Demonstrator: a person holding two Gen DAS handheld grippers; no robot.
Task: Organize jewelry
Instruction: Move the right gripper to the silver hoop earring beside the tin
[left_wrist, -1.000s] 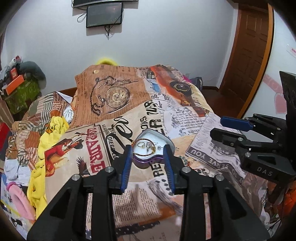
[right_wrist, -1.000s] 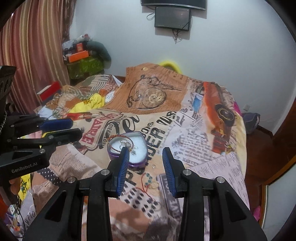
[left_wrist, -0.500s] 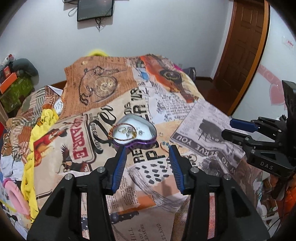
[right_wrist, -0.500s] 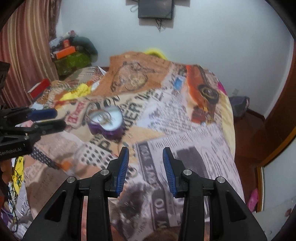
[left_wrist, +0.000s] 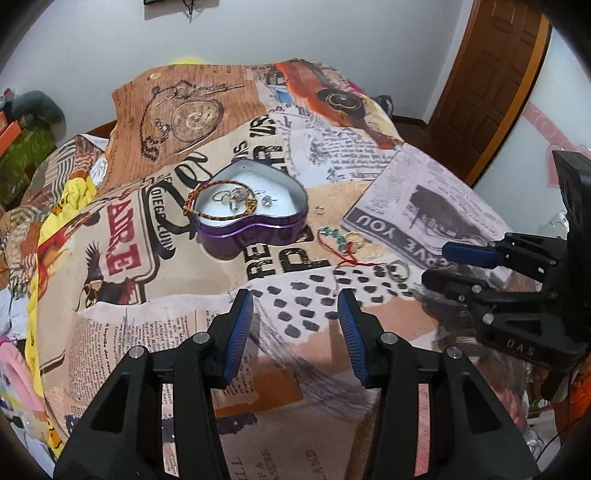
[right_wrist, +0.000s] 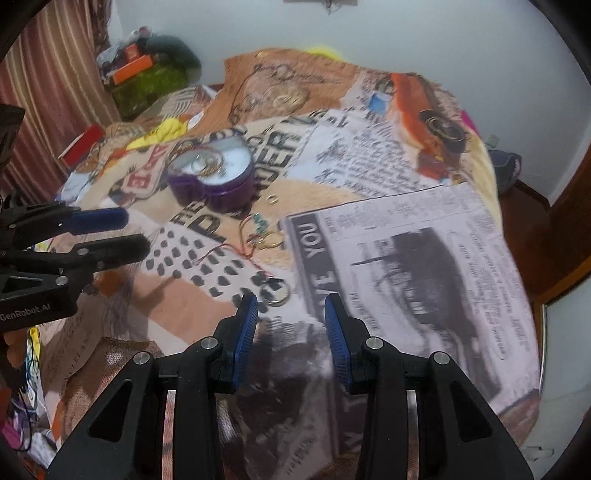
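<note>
A purple heart-shaped tin (left_wrist: 251, 218) sits open on the printed bedspread, with a red-gold cord bracelet (left_wrist: 207, 192) over its rim and small rings inside; it also shows in the right wrist view (right_wrist: 214, 177). Loose on the cloth beside it lie a red string bracelet with green beads (left_wrist: 340, 243), a gold ring (left_wrist: 356, 238), a silver ring (left_wrist: 399, 271) and a tiny ring (left_wrist: 319, 210). My left gripper (left_wrist: 295, 332) is open and empty, short of the tin. My right gripper (right_wrist: 290, 332) is open and empty, just short of the silver ring (right_wrist: 277, 291).
The bedspread (left_wrist: 147, 350) covers the whole bed. Yellow clothing (left_wrist: 74, 192) lies at the left edge. A cluttered green box (right_wrist: 147, 81) stands by the curtain. A wooden door (left_wrist: 491, 74) is at the far right.
Both grippers have pulled back from the tin and stayed open. The right gripper swung right, then back toward the loose rings. The tin has not moved.
</note>
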